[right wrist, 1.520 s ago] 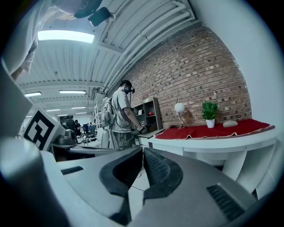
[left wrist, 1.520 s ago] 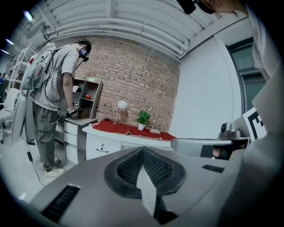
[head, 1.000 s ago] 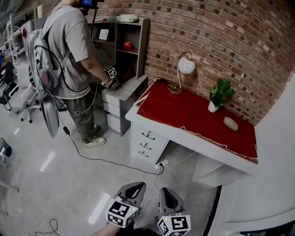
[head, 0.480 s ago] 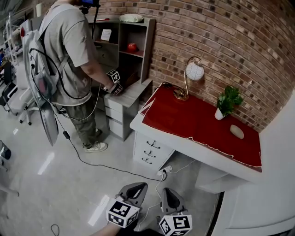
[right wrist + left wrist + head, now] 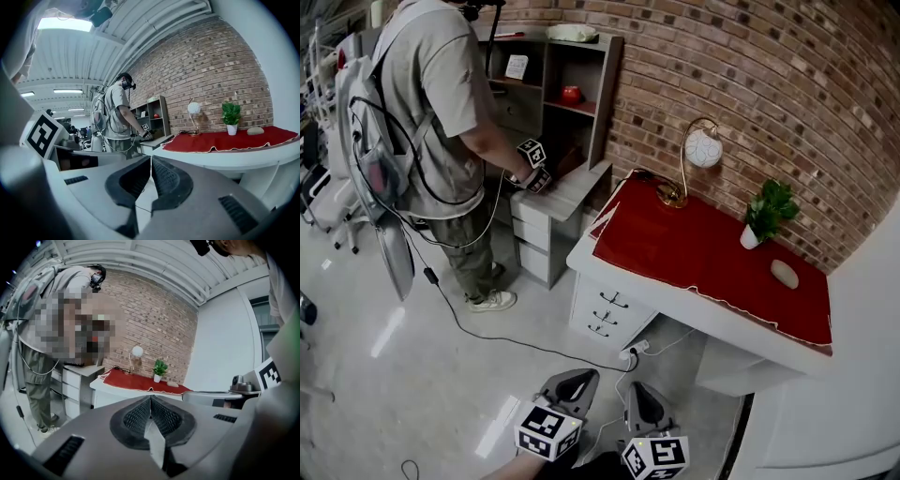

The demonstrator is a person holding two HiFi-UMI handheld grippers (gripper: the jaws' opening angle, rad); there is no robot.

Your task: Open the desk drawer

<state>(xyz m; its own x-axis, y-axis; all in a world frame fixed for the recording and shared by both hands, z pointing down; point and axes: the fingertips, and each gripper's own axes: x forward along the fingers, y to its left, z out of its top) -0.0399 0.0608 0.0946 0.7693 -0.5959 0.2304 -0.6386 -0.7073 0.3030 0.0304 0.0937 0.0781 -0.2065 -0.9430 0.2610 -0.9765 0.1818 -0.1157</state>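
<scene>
Brick wall (image 5: 787, 84) backs a white table (image 5: 675, 298) with a red cloth (image 5: 703, 248) on top. Drawer stack (image 5: 607, 315) sits under the table's left end: three drawers, all shut, each with a small dark handle. Left gripper (image 5: 572, 379) and right gripper (image 5: 639, 390) sit low in the head view, well apart from the drawers. Both sets of fingers are pressed together with nothing between them. Task looks not yet started, approach only.

Risks, judged:
- Closed fingers cannot take a thin handle and need to spread before contact, else they just bump the drawer front.
- Handles are small and stacked close, so it is easy to slip off or catch the wrong one.
- Cloth edge hangs just above the top drawer and could get pinched along with the handle.
- Power strip (image 5: 630, 353) and its cable lie on the floor right before the drawers, a snag or trip point.
- A hard yank may shake the table; lamp (image 5: 698, 155) and plant (image 5: 766, 211) could tip.

Room: open floor (image 5: 412, 375) lies between the grippers and the drawers, enough for the drawer to slide out. Side cabinet (image 5: 553, 202) stands just left of the table, with a second person (image 5: 441, 122) at it and a cable (image 5: 487, 323) trailing, so the left side is tight. White wall closes the right.
</scene>
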